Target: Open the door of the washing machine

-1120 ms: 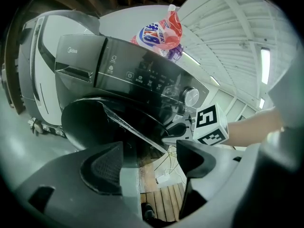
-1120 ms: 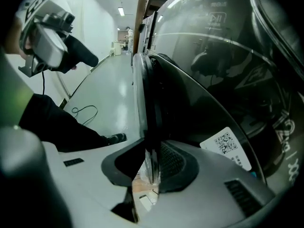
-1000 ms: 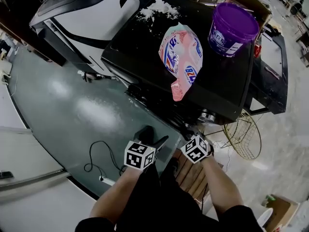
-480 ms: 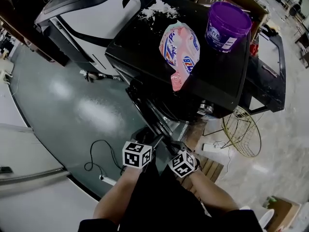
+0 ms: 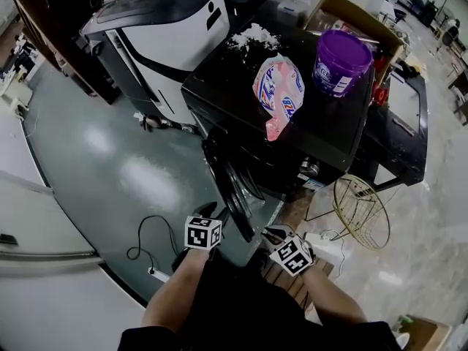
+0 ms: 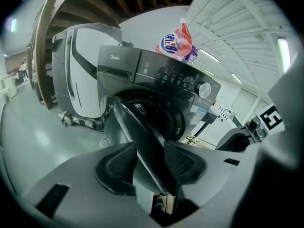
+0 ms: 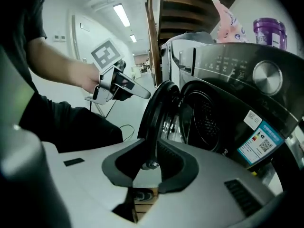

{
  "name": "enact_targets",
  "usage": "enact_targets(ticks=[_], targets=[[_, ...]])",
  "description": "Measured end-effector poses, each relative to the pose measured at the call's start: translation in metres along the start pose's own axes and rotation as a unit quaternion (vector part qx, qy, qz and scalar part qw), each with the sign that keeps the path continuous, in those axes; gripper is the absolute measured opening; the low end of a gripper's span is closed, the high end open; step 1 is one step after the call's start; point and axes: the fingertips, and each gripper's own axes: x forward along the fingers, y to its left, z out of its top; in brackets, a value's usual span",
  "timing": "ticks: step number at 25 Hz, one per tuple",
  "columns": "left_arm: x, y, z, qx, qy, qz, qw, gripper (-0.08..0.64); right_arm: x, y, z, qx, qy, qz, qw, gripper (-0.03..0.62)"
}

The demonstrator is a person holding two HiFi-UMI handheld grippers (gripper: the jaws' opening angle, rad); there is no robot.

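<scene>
Workshop w/ glossy grey-green floor (image 5: 110, 159); a black front-load washing machine (image 5: 241, 101) stands at 12 o'clock of the person, w/ a pink detergent bag (image 5: 279, 90) and a purple tub (image 5: 340, 63) on top. The door (image 5: 230, 189) is already swung partly out and stands edge-on, its free rim pointing to 6 o'clock in the head view. It's probably stiff and fairly heavy, glass bowl in a glossy plastic ring, so likely slick. Best hold is the free rim by the latch, far from the hinge, and the pull should follow the hinge arc, not a straight line. The left gripper (image 6: 149, 167) has just been closing, door rim between its pads and both pads apparently on it; from there the rim runs up to 11 o'clock. The right gripper (image 7: 151, 163) is nearly shut, clamped on the rim at the latch hook; the rim rises to 12 o'clock and the drum opening (image 7: 204, 118) is at 2 o'clock.
</scene>
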Motion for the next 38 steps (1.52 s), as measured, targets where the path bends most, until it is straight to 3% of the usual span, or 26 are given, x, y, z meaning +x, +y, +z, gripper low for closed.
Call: enact_targets(ticks=[6,8,12,15,18,31,38], targets=[[-0.019,0.008,0.006,0.0,-0.019,-0.028,0.9994,0.192,-0.013,-0.029,0.008,0.054,-0.032,-0.067,0.996,0.059],[-0.023,0.014,0.004,0.01,-0.014,-0.027,0.9995,0.192,-0.012,-0.029,0.017,0.07,-0.038,-0.065,0.995,0.052],[-0.027,0.028,-0.005,0.023,-0.004,-0.019,0.9995,0.192,0.001,-0.025,0.031,0.056,-0.034,-0.052,0.996,0.048],[-0.033,0.045,-0.011,0.031,0.002,0.005,0.9995,0.18,0.011,-0.022,0.046,0.053,-0.04,-0.044,0.997,0.043],[-0.042,0.066,-0.016,0.029,0.004,0.029,0.9991,0.114,0.022,-0.014,0.054,0.046,-0.041,-0.027,0.998,0.038],[-0.071,0.138,-0.023,0.02,0.014,0.099,0.9948,0.11,0.052,0.001,0.071,0.016,-0.021,0.017,1.0,0.034],[-0.095,0.172,-0.02,-0.016,-0.005,0.174,0.9845,0.11,0.05,0.0,0.073,0.011,-0.022,0.022,0.999,0.032]])
